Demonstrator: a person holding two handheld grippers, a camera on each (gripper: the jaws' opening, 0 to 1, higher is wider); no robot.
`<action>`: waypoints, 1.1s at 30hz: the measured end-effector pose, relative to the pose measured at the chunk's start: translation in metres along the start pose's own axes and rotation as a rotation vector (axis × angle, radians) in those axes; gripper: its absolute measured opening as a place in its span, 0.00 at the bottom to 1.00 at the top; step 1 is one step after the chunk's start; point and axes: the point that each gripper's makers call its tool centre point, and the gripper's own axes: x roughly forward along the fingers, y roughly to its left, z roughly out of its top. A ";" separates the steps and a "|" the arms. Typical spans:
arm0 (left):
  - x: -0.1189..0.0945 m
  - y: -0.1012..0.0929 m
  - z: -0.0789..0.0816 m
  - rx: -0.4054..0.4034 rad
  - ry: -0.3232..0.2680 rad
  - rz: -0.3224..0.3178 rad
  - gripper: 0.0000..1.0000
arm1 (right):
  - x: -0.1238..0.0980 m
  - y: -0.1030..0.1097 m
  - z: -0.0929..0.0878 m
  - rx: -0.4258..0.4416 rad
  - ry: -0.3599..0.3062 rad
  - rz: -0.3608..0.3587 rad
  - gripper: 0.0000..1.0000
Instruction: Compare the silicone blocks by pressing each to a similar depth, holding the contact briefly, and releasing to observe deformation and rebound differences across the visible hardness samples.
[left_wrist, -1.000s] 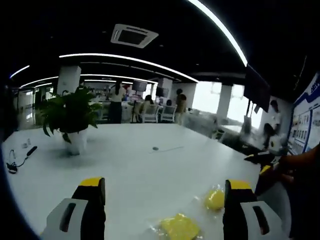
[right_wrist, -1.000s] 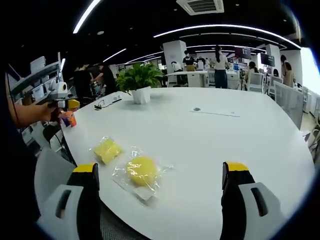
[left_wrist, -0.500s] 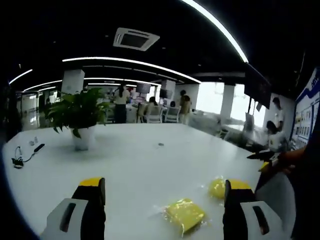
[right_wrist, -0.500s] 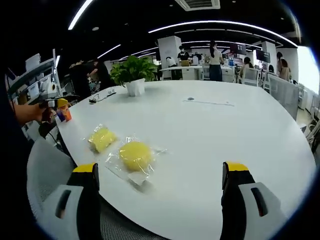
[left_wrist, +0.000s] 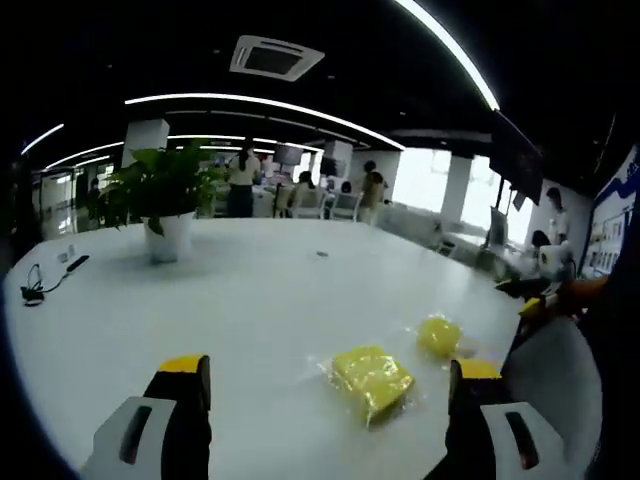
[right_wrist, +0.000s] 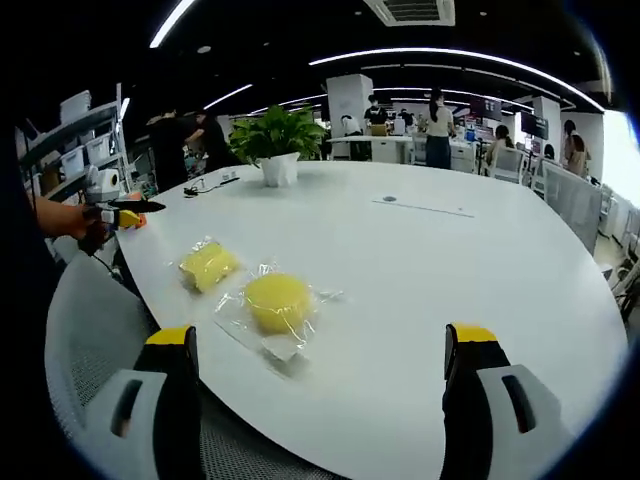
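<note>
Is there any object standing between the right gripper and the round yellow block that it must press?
Nothing visible does. In the right gripper view, the right gripper, jaws open, faces the round yellow block across bare white table. The block lies in a clear bag, so the press would go through the plastic. The square yellow block lies beside it, off that line.

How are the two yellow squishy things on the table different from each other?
The round yellow block is shaped like a disc, while the square yellow block has straight sides and corners. In the right gripper view, the round one lies nearer the table edge in front of the camera, the square one farther along to the left. Both are yellow, each sealed in its own clear plastic bag, lying flat and untouched.
</note>
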 end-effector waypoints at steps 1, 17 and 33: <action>-0.002 0.000 -0.001 0.008 0.002 0.000 1.00 | 0.000 -0.001 -0.001 0.001 0.003 -0.003 0.96; -0.008 0.002 0.017 0.012 -0.024 0.013 1.00 | 0.000 -0.003 -0.014 0.022 0.037 -0.009 0.96; -0.005 0.009 0.016 -0.028 -0.018 0.024 1.00 | -0.006 -0.015 -0.021 0.043 0.053 -0.028 0.96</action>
